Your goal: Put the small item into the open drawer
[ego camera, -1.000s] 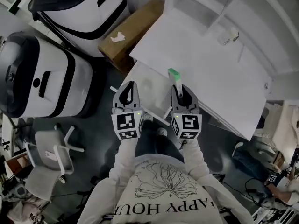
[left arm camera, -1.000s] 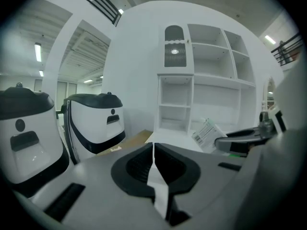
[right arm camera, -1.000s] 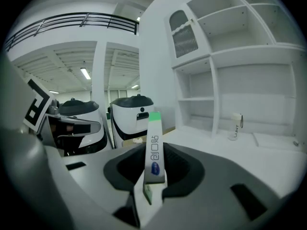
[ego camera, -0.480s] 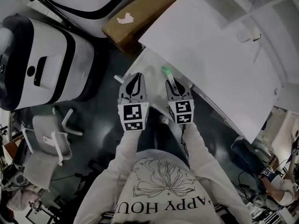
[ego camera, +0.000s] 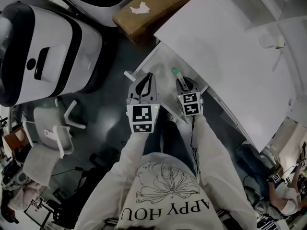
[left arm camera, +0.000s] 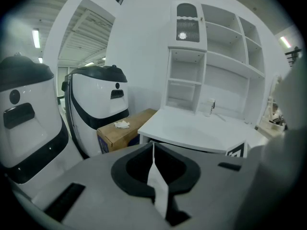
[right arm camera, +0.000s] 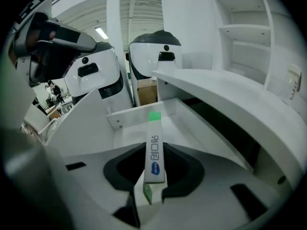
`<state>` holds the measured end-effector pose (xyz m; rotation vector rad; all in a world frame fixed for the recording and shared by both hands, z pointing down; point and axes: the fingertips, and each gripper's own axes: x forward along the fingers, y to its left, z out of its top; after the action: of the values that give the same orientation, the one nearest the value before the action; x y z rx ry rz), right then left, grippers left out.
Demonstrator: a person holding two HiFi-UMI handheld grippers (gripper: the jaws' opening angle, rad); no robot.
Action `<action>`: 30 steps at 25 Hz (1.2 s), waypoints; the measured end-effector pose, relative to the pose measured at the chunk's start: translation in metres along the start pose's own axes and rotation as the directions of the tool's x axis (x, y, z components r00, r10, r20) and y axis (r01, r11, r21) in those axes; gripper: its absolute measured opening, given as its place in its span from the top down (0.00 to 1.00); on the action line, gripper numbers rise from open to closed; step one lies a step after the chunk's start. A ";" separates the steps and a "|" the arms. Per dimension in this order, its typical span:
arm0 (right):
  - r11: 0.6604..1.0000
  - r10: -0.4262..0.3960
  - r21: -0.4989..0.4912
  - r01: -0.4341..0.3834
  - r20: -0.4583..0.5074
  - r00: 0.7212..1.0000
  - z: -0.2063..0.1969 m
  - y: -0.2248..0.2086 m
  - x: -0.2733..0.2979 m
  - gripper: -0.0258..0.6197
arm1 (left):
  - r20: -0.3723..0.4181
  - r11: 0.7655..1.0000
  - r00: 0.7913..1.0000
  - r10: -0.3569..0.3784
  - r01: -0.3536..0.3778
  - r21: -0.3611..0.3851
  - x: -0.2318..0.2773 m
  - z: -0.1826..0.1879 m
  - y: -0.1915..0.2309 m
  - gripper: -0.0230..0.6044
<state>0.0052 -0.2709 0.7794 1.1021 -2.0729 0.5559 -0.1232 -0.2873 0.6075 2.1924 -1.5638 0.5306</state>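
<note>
Operator: a person in a white printed sweatshirt (ego camera: 165, 195) stands at the drawer front with both arms forward and one gripper in each hand.

Left gripper (ego camera: 145, 80): jaws fully together with nothing between them, as the left gripper view (left arm camera: 154, 176) shows. It sits just beside the right gripper, at the drawer's left corner. Judged idle, parked where it does not block the opening.

Right gripper (ego camera: 184, 84): jaws set narrow and clamped on the task item; the right gripper view (right arm camera: 151, 188) shows the pads pressing its lower end.

Task item: a slim white paper stick sachet with a green tip and blue print (right arm camera: 154, 155). It projects forward from the jaws, green tip leading (ego camera: 176, 72). Holding it by the tail end leaves most of its length free, which suits a clean drop.

Item position: above the open white drawer (right arm camera: 127, 118), not yet resting in it. The green tip lines up with the drawer's far wall.

Drawer: pulled out from under the desk top, interior bare where visible (ego camera: 160, 61).

Step in hand: judged to be the final approach before release.

White desk top (ego camera: 230, 47): overhangs the drawer's rear, so the item should go in near the front.

Background: a brown cardboard box (ego camera: 153, 8) and white-and-black machine housings (ego camera: 43, 51) stand well apart from the work.
</note>
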 end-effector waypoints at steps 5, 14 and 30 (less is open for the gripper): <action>0.999 0.011 -0.036 -0.013 -0.050 0.999 -0.017 0.001 0.021 0.82 | -0.017 1.000 1.000 0.007 -0.007 -0.006 0.003 -0.009 0.006 0.95; 0.998 0.009 -0.056 -0.016 -0.128 0.992 -0.048 -0.002 0.042 0.82 | -0.033 1.000 0.999 0.015 -0.015 -0.001 0.002 -0.012 0.014 0.95; 1.000 0.005 0.006 -0.005 0.013 1.000 -0.006 -0.008 0.013 0.76 | -0.016 1.000 1.000 0.021 -0.021 0.012 -0.002 -0.003 0.004 0.94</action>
<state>0.0087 -0.2786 0.7936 1.1068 -2.0864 0.5587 -0.1277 -0.2848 0.6095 2.1772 -1.5807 0.5642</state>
